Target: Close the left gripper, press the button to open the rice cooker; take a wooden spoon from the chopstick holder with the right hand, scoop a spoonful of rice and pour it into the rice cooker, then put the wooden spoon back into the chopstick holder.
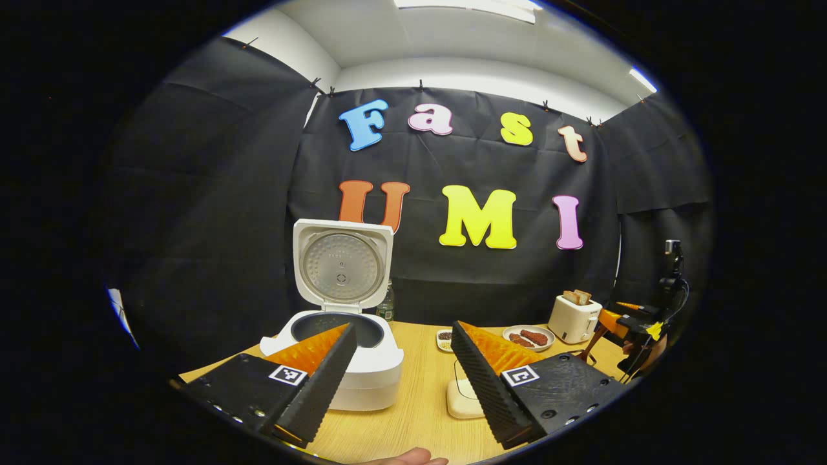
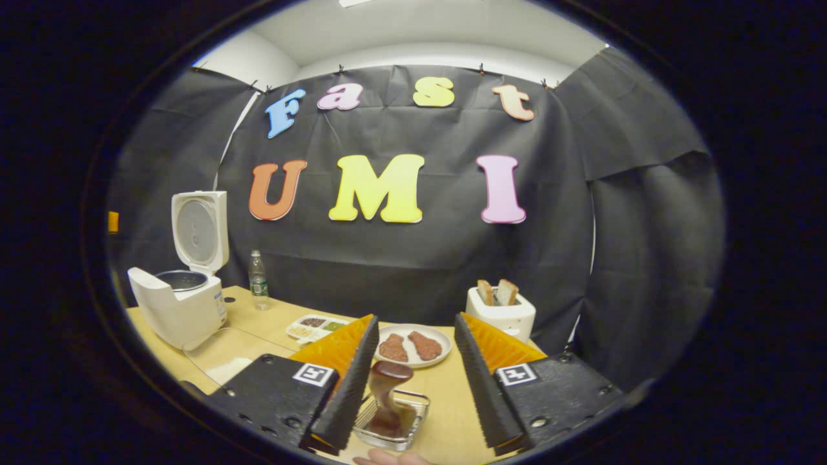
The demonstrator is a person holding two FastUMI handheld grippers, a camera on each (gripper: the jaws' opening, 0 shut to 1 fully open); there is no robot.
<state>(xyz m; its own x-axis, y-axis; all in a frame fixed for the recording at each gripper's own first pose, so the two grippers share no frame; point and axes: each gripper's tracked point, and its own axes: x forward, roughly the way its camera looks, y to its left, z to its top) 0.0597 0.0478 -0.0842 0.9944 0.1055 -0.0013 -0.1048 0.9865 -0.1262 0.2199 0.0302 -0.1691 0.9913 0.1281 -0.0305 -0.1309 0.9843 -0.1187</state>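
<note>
- The wooden table (image 1: 423,413) is the biggest thing, and everything else sits on it.
- The rice cooker (image 1: 345,361) stands on the left part of the table. Its lid (image 1: 342,268) is up and wide open, so the dark pot inside shows. In the right gripper view the rice cooker (image 2: 181,310) is far off to the left.
- The left gripper (image 1: 404,368) is held above the table in front of the rice cooker. Its two fingers are wide apart and hold nothing.
- The right gripper (image 2: 410,371) is above the right part of the table. Its fingers are wide apart too, and neither one presses on anything.
- A white toaster (image 2: 501,313) with two slices of bread stands near the black wall.
- A white plate (image 2: 413,345) with two brown pieces of food lies near the toaster.
- A small tray (image 2: 316,328) with little food boxes lies between the rice cooker and the plate.
- A clear holder (image 2: 391,423) sits right under the right gripper, between its fingers.
- The wooden spoon (image 2: 386,394) stands in that holder, leaning a bit, with its round brown end up. It is close to one finger, but it is hard to tell if they touch.
- A water bottle (image 2: 258,281) stands behind the rice cooker.
- A flat white pad (image 1: 464,397) lies on the table between the left gripper's fingers.
</note>
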